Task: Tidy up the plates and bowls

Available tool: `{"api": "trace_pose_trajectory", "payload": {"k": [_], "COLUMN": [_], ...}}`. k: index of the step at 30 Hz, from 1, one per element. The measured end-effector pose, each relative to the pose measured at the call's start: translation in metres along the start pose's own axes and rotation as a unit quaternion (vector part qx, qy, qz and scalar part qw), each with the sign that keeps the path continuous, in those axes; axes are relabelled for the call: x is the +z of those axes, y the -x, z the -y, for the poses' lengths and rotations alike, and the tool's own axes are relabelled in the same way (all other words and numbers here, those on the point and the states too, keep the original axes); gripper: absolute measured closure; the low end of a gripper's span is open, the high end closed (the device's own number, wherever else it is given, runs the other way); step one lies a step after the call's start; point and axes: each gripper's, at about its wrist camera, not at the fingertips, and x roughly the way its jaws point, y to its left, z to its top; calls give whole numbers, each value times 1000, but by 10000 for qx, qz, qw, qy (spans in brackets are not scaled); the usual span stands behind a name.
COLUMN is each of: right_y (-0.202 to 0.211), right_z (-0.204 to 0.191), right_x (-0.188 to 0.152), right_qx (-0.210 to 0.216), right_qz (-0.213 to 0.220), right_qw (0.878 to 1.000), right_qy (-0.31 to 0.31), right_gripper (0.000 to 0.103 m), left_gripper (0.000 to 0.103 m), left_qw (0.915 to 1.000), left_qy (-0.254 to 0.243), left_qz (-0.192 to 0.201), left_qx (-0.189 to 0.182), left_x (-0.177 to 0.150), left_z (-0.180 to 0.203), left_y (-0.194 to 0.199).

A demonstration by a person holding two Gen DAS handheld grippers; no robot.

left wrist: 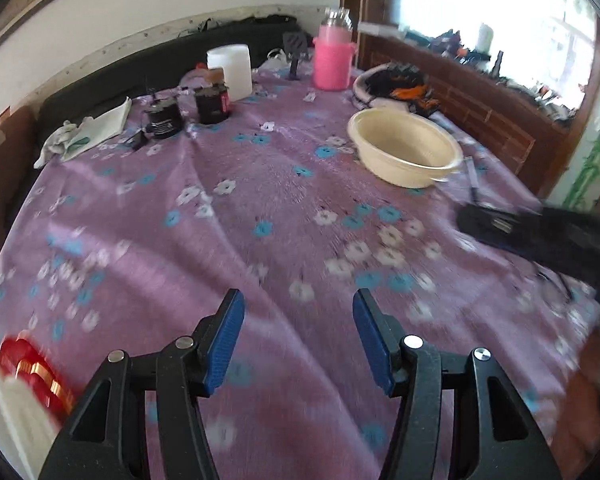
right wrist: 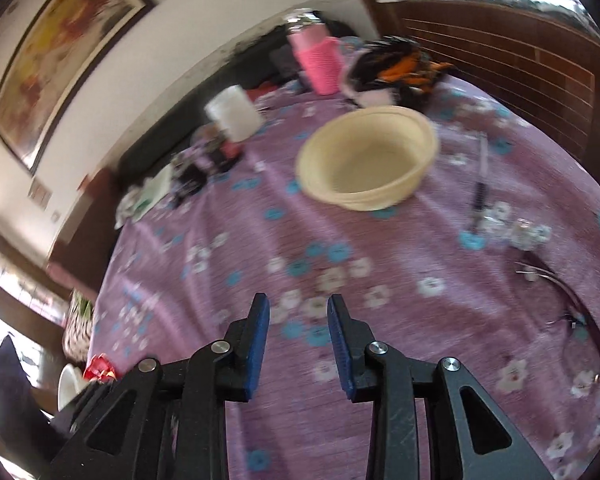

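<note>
A cream bowl sits upright on the purple flowered tablecloth, toward the far right; it looks like stacked bowls. It also shows in the right wrist view, ahead of the fingers. My left gripper is open and empty, above the cloth, well short of the bowl. My right gripper is open with a narrower gap and empty, above the cloth near the table's front. The right gripper's black body shows at the right edge of the left wrist view.
At the back stand a pink bottle, a white container, two dark jars, a folded cloth and a dark clothing pile. A pen and cables lie right of the bowl. A red object sits at front left.
</note>
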Motion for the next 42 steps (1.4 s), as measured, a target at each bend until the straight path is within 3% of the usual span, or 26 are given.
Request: {"api": "trace_pose_trajectory", "payload": {"k": [3, 7, 11, 16, 20, 24, 28, 30, 33, 34, 36, 39, 42], "right_y": [-2, -3, -4, -23, -56, -96, -113, -119, -132, -133, -136, -136, -131], "right_z": [14, 30, 44, 33, 1, -17, -27, -32, -37, -36, -33, -27, -32], "right_x": [6, 21, 52, 100, 115, 110, 102, 100, 97, 97, 96, 97, 94], "right_qx": [-109, -389, -584, -552, -548, -893, -1313, -1616, -1976, -1959, -2010, -1941, -1612], "right_qz": [-16, 54, 189, 312, 352, 87, 149, 259, 260, 265, 174, 86, 31], "right_qw": [9998, 9987, 9954, 9921, 9962, 9955, 9862, 9775, 9650, 9649, 9643, 9672, 9712], "right_qy": [-150, -317, -735, -1078, -580, 300, 1001, 1329, 1702, 1729, 1717, 1637, 1756], "right_gripper": [71, 71, 70, 64, 59, 55, 55, 47, 46, 48, 95, 98, 100], "left_gripper": [48, 48, 33, 30, 29, 29, 29, 29, 29, 29, 29, 29, 29], "left_qw": [9999, 9991, 9989, 9988, 9988, 9982, 9982, 9983, 9980, 9979, 9974, 9966, 9954], "left_qy": [30, 4, 107, 99, 245, 356, 396, 391, 445, 476, 601, 721, 864], "left_qz": [-86, -223, -135, -86, -176, -186, -142, -146, -121, -115, -90, -21, 61], "left_qx": [126, 363, 426, 465, 387, 454, 434, 414, 423, 414, 387, 404, 397], "left_x": [16, 11, 7, 5, 6, 6, 7, 7, 7, 6, 7, 9, 11], "left_z": [-2, -11, -22, -21, -26, -30, -31, -30, -33, -35, -41, -47, -54], "left_y": [-37, -67, -70, -69, -69, -67, -64, -63, -61, -61, -59, -54, -49]}}
